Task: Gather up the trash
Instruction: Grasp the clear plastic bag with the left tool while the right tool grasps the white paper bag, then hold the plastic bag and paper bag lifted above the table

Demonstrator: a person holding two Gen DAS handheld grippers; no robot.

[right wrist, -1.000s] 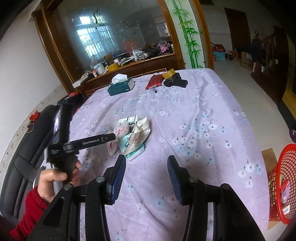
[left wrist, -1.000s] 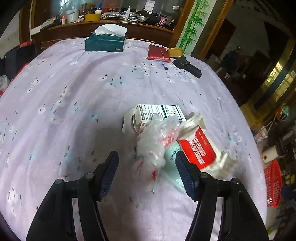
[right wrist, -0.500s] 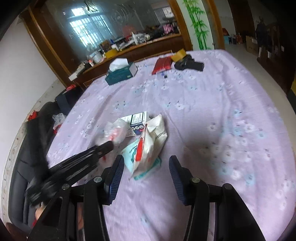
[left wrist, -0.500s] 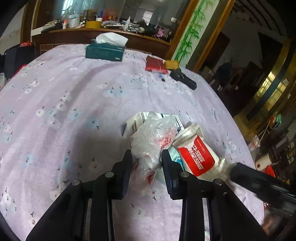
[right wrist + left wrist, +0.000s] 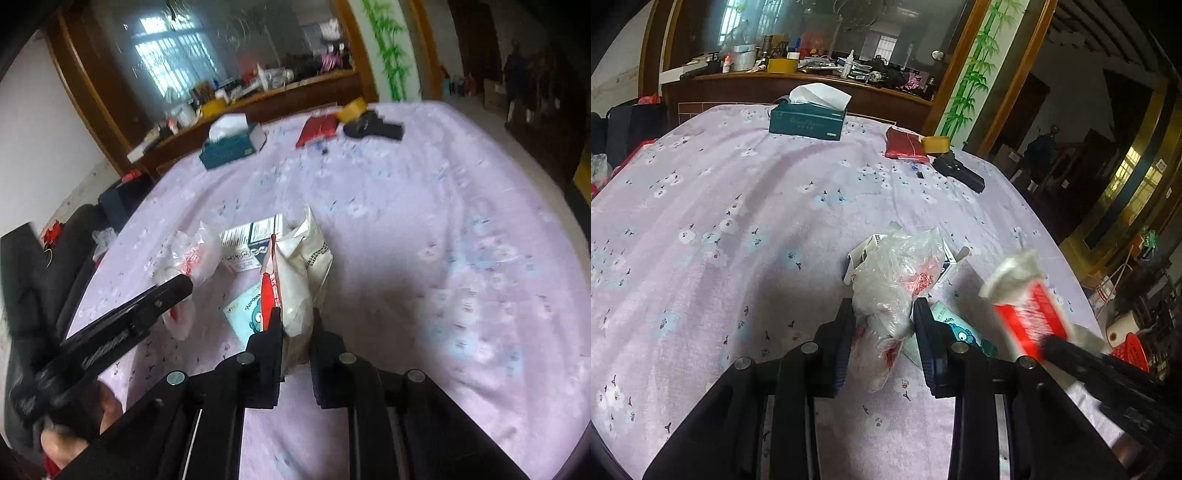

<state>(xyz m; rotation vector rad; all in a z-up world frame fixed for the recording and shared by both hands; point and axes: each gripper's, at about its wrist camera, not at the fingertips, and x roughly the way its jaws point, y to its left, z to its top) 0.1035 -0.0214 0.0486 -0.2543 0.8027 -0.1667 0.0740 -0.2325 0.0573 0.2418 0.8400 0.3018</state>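
Both tongs angled down: left (image 5: 884,314) pinching plastic bag (image 5: 897,280), right (image 5: 297,317) closing on pouch (image 5: 301,280)

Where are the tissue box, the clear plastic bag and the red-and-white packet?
tissue box (image 5: 807,122), left wrist view, its green front face.
plastic bag (image 5: 897,273), left wrist view, its crumpled middle.
red-and-white packet (image 5: 295,288), right wrist view, its white side above the jaws.

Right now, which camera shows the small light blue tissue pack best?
The right wrist view: the light blue tissue pack lies mostly exposed beside the red and white bag. In the left wrist view the pack is largely hidden behind a claw finger.
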